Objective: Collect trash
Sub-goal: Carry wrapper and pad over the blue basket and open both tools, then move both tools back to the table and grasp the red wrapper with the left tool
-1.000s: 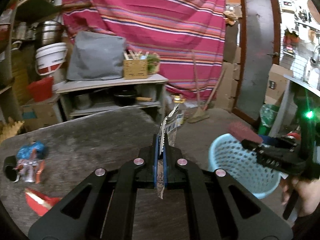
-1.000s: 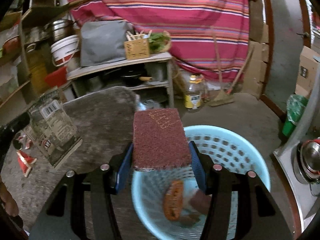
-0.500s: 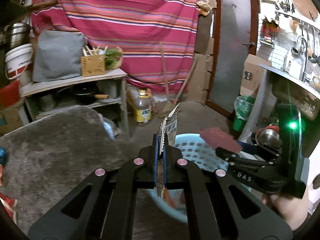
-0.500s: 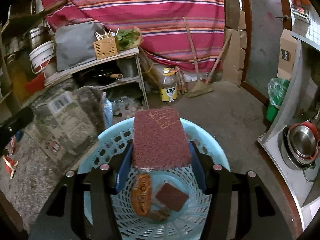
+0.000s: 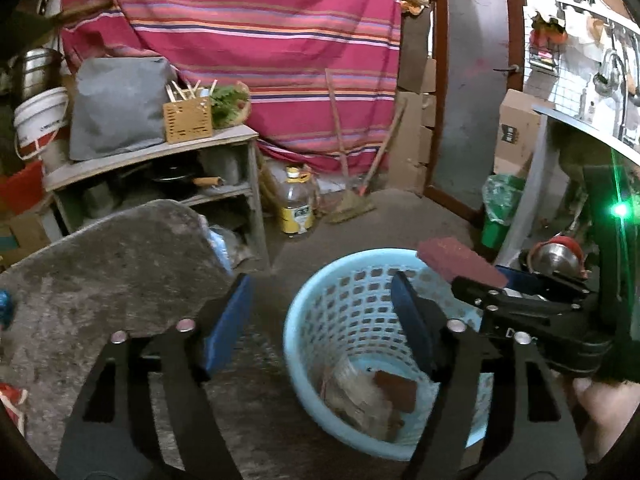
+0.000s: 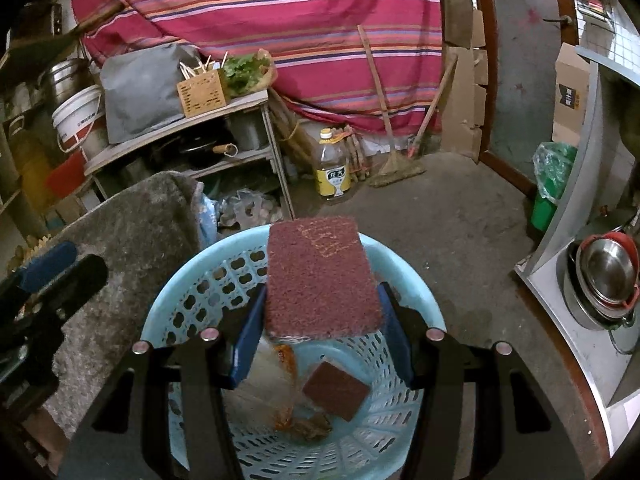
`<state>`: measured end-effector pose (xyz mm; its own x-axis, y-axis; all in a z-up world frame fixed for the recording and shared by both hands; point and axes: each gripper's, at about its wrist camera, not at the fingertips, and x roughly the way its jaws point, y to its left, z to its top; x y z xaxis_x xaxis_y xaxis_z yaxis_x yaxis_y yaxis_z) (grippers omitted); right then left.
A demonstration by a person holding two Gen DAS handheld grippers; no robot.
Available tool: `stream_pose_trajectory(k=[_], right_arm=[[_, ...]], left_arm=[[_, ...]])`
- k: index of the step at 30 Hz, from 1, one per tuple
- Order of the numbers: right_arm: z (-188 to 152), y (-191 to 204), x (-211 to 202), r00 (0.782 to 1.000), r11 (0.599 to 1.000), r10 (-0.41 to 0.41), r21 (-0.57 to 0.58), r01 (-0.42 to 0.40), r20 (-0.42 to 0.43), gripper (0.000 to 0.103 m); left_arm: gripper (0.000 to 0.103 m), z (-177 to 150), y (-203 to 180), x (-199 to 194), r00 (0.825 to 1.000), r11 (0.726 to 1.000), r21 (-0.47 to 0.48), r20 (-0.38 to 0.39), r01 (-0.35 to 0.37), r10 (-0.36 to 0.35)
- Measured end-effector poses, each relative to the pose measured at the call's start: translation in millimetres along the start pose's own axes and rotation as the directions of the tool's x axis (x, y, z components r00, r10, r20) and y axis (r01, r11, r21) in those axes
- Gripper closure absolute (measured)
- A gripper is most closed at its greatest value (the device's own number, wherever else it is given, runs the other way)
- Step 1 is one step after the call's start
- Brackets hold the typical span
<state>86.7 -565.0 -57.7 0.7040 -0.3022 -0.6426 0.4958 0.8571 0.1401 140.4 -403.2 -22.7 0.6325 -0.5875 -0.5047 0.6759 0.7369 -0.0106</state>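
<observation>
A light blue perforated basket [image 5: 344,304] [image 6: 188,296] stands on the floor beside the table. It holds a clear wrapper [image 5: 352,392], a small maroon pad [image 5: 396,390] [image 6: 336,390] and an orange wrapper [image 6: 286,356]. My left gripper [image 5: 322,320] is open and empty above the basket's left rim. My right gripper [image 6: 320,320] is shut on a maroon scouring pad [image 6: 320,276] [image 5: 460,258] and holds it over the basket.
A grey felt-covered table [image 5: 104,276] [image 6: 132,232] is at the left, with red trash [image 5: 12,398] at its near-left edge. A wooden shelf [image 5: 160,160], an oil bottle [image 5: 296,204], a broom [image 5: 348,204], a green bin [image 5: 500,208] and steel pots [image 6: 604,276] surround the floor.
My left gripper opened and the clear wrapper dropped from it into the basket. Both grippers moved in over the basket; the right still holds the maroon pad.
</observation>
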Motion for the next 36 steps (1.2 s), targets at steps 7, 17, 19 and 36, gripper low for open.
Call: stream_pose_trajectory(k=[7,17,19,36], right_arm=[[0,12,5,1.000,1.000,-0.007,-0.024,0.006,-0.012,0.048],[1,47,5,0.998,0.996,-0.064,-0.055,0.065,0.024,0.012],[0,60,5,0.998,0.996,-0.059,-0.068,0.061,0.033,0.010],[-9,173,18,0.997,0.987,0.082,-0.137,-0.082,-0.008,0.005]], left_arm=[[0.008,-7,38,-15,0.996,0.996,-0.021,-0.005,-0.084,0.083],[0.005,-28,124,-57,0.965,0.963,-0.059,-0.025,-0.263,0.262],[0.005,-35,148,-67,0.953,0.950,-0.076,-0.036,-0.304,0.302],[0.005,-107,313,-97,0.866,0.838,-0.232,-0.220,-0.493,0.449]])
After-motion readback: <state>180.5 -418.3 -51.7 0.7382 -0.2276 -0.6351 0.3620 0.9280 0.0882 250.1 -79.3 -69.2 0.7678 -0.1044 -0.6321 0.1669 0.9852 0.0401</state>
